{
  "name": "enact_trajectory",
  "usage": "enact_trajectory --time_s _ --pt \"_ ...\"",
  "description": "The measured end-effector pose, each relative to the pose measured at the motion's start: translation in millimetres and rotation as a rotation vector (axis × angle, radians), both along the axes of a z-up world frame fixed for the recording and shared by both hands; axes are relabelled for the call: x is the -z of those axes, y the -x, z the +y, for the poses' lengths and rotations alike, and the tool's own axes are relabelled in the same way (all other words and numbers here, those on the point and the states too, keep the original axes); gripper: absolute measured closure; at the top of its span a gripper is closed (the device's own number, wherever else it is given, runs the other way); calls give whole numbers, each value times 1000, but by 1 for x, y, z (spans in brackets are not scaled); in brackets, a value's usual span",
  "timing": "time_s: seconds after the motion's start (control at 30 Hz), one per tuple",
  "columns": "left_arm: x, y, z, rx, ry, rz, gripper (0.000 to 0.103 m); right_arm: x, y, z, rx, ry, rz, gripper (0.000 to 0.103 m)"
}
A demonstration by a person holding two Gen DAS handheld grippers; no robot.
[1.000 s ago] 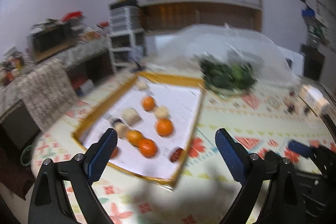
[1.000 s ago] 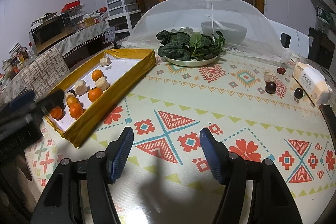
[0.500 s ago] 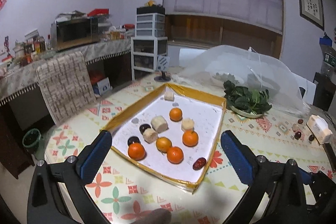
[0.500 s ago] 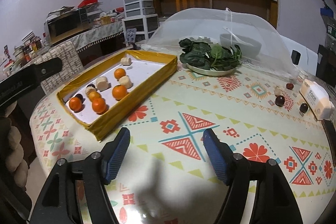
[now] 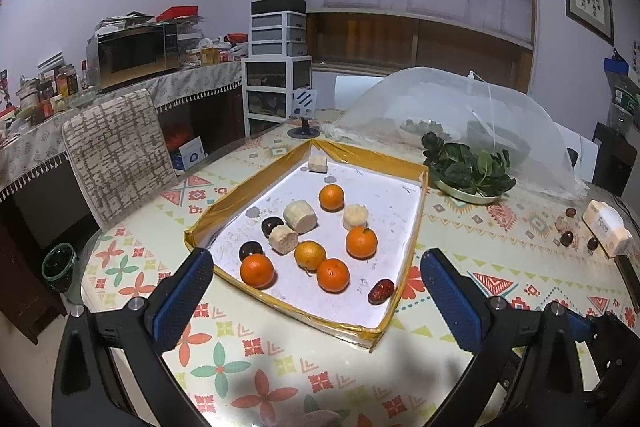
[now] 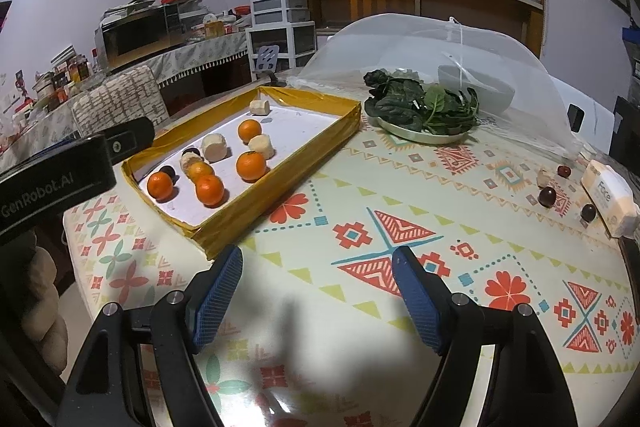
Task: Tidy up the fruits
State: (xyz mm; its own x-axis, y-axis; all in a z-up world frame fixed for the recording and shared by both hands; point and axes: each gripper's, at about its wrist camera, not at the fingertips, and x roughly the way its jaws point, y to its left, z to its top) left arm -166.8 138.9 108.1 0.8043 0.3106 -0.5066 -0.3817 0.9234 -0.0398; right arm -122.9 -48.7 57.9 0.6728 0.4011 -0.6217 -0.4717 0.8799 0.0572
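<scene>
A gold-rimmed tray (image 5: 414,235) with a white floor holds several oranges (image 5: 333,274), pale cut pieces (image 5: 300,216), dark round fruits (image 5: 272,225) and a red date (image 5: 380,291). My left gripper (image 5: 314,291) is open and empty, held above the table just in front of the tray. My right gripper (image 6: 318,291) is open and empty over the patterned tablecloth, to the right of the tray (image 6: 280,187). Loose dark fruits (image 6: 547,196) and a pale piece (image 6: 542,178) lie at the table's far right.
A plate of green leaves (image 6: 424,107) stands behind the tray, beside a mesh food cover (image 6: 460,43) over a bowl. A white tissue pack (image 6: 608,193) lies at the right edge. A chair (image 5: 112,151) stands left of the table. The left gripper's body (image 6: 60,175) shows at left.
Both grippers have pulled back and risen, so the whole tray and more of the table show. The left view has swung and steadied on the tray. Both stay open.
</scene>
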Motion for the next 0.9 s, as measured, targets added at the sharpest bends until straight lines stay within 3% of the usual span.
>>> enact_trajectory --time_s 0.63,0.9 --pt "7 -4 7 5 42 32 0 7 -2 9 -17 7 15 22" --pt "6 -3 5 -16 13 24 0 11 -3 13 -28 18 33 22"
